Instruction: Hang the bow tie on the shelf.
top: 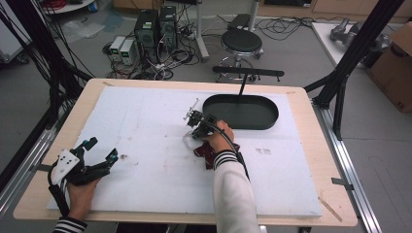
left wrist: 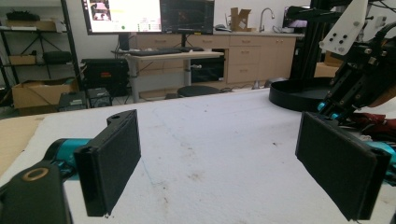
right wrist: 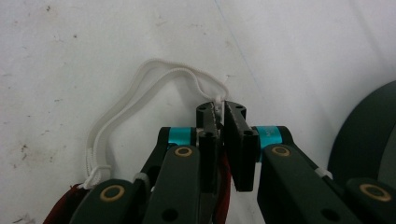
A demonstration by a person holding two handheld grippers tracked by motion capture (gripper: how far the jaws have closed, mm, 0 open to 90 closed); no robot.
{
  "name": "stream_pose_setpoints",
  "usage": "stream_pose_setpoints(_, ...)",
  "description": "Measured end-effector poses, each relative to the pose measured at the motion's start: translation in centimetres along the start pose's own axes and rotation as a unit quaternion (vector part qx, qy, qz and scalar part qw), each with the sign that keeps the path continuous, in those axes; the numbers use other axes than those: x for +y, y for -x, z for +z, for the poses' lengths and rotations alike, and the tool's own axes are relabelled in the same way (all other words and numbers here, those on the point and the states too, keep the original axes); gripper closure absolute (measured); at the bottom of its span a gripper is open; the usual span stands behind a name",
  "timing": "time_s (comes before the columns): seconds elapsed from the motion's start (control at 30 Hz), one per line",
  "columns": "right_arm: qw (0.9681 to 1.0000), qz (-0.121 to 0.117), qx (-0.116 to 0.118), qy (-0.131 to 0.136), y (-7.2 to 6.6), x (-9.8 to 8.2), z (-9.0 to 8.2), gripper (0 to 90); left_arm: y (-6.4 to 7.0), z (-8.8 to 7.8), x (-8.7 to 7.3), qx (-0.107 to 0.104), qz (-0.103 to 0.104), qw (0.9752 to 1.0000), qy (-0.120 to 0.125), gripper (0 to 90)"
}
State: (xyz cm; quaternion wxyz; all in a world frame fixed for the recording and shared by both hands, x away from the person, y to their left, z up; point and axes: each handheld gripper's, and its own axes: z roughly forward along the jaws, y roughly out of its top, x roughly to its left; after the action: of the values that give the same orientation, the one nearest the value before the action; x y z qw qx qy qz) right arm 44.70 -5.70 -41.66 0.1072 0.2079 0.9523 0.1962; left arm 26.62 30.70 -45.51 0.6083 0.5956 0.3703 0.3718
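Right gripper jaws are being clamped on the thin white elastic loop of a dark red cloth item lying beside the black oval tray, and the loop is probably being risked slipping free.

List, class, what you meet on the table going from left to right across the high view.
Left tongs, held open in the person's left hand → right tongs, shut on a white cord → dark red item under the right hand → black oval tray.
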Motion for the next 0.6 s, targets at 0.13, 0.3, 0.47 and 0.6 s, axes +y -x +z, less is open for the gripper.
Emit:
stream_pose_setpoints(0.13, 1.0000, 0.003, 0.000, 0.000, 0.0, 0.0, 0.0, 85.4, 0.0, 0.0, 0.0, 0.000, 0.000, 1.0000, 0.000, 14.4)
stream_pose_setpoints(0.3, 0.9998, 0.013, -0.002, 0.016, 0.0, 0.1, -0.6, 85.5, 0.0, 0.0, 0.0, 0.000, 0.000, 1.0000, 0.000, 14.4)
stream_pose_setpoints(0.47, 0.9982, 0.028, -0.003, 0.054, 0.1, -0.1, -1.9, 85.6, 0.0, 0.0, 0.0, 0.000, 0.000, 1.0000, 0.000, 14.4)
stream_pose_setpoints(0.6, 0.9955, 0.039, -0.007, 0.086, 0.3, -0.2, -3.1, 85.7, 0.0, 0.0, 0.0, 0.000, 0.000, 1.0000, 0.001, 14.4)
